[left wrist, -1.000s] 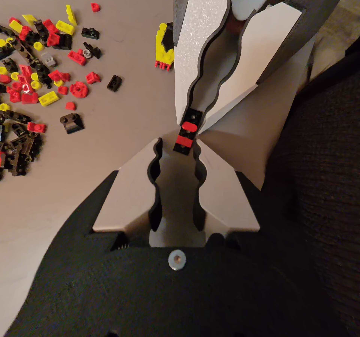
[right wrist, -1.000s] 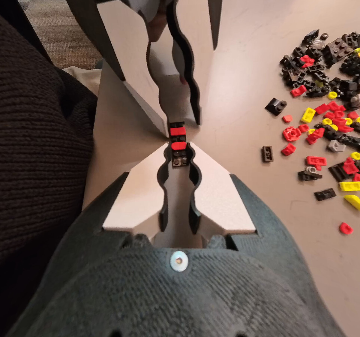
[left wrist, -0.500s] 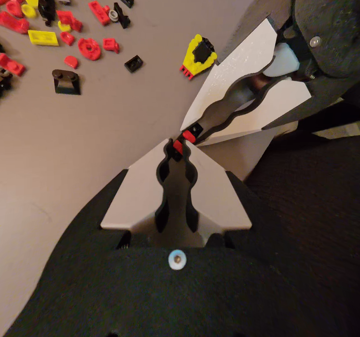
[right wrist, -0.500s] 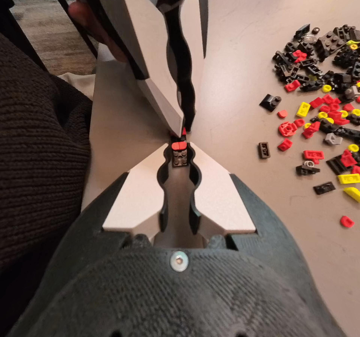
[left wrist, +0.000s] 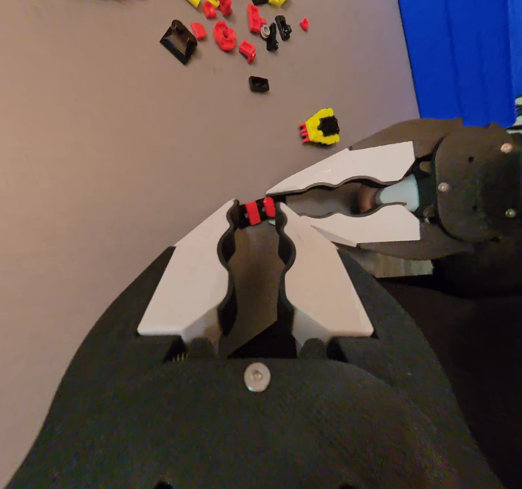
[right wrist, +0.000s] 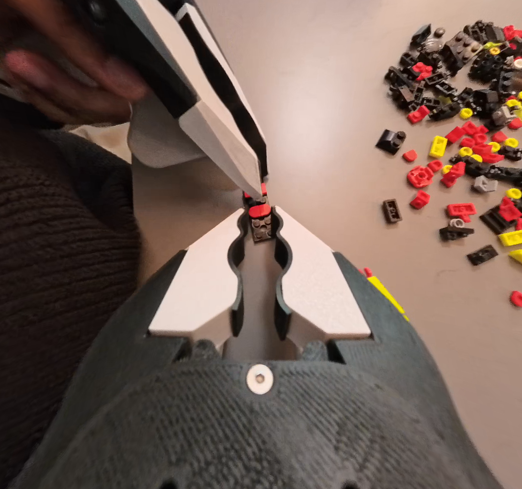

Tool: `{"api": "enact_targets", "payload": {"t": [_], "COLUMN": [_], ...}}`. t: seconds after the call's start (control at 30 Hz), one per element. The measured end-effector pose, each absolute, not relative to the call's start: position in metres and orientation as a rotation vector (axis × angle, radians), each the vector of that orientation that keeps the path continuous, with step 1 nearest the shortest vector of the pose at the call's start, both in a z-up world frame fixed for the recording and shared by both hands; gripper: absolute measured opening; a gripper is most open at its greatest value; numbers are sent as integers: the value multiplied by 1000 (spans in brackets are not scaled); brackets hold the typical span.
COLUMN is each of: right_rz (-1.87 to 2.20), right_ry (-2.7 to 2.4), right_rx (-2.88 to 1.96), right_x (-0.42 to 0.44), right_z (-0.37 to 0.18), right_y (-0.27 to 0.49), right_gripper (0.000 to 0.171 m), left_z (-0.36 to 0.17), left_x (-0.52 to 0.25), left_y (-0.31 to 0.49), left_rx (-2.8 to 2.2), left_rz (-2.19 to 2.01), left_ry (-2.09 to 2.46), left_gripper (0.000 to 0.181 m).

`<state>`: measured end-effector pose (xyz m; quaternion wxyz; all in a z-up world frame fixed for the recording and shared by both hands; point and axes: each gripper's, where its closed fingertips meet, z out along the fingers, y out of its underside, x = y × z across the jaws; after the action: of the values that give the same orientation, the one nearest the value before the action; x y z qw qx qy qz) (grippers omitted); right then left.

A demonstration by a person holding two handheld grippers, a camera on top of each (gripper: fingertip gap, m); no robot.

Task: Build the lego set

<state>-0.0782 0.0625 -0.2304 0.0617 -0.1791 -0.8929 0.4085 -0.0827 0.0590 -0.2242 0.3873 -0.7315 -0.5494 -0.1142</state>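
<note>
A narrow black lego strip with two red pieces (left wrist: pixel 252 214) is held in the air between both grippers, above the near table edge. My left gripper (left wrist: pixel 255 212) is shut on it; the strip lies crosswise and fills the gap between the tips. My right gripper (right wrist: pixel 260 221) is shut on the strip's bare black studded end (right wrist: pixel 261 228). In the left wrist view the right gripper (left wrist: pixel 278 199) comes in from the right. In the right wrist view the left gripper (right wrist: pixel 261 184) comes down from the upper left and covers the strip's far end.
A small yellow, black and red assembly (left wrist: pixel 320 132) lies on the grey table (left wrist: pixel 84 136). Loose red, yellow and black pieces (right wrist: pixel 452 79) are heaped farther out, with a black slope (left wrist: pixel 178 41) and a small black plate (left wrist: pixel 258 84) nearer. A hand (right wrist: pixel 56 65), dark knit clothing (right wrist: pixel 56 249) and a blue backdrop (left wrist: pixel 457 37) border the space. The grippers are tip to tip, or close to it.
The left gripper has swung round the strip, which now lies crosswise between its tips instead of lengthwise. The right gripper has kept its hold on the black end.
</note>
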Motion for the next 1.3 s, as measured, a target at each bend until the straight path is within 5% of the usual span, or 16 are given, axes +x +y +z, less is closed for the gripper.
{"api": "enact_targets", "payload": {"t": [0.03, 0.2, 0.7, 0.87, 1.3], "right_rz": [1222, 1171, 1139, 1187, 1199], "right_ry": [-2691, -2628, -2598, -2628, -2639], "right_rx": [-534, -456, -429, -473, -492], "right_x": [-76, -70, -75, -75, -75], "right_z": [-230, -230, -229, -230, -230], "right_y": [61, 56, 56, 57, 56], "right_gripper": [14, 13, 13, 13, 14], "left_z": [-224, -228, -231, -214, -229], "left_x": [-81, -76, -78, -85, -73], "left_y": [57, 46, 40, 45, 60], "left_rx": [-1855, -1887, -2127, -2085, -1956], "left_rz": [-286, -253, 15, 132, -202], "left_ry": [-1418, -1479, -1387, -1240, -1366], "left_gripper": [24, 13, 32, 2, 0]}}
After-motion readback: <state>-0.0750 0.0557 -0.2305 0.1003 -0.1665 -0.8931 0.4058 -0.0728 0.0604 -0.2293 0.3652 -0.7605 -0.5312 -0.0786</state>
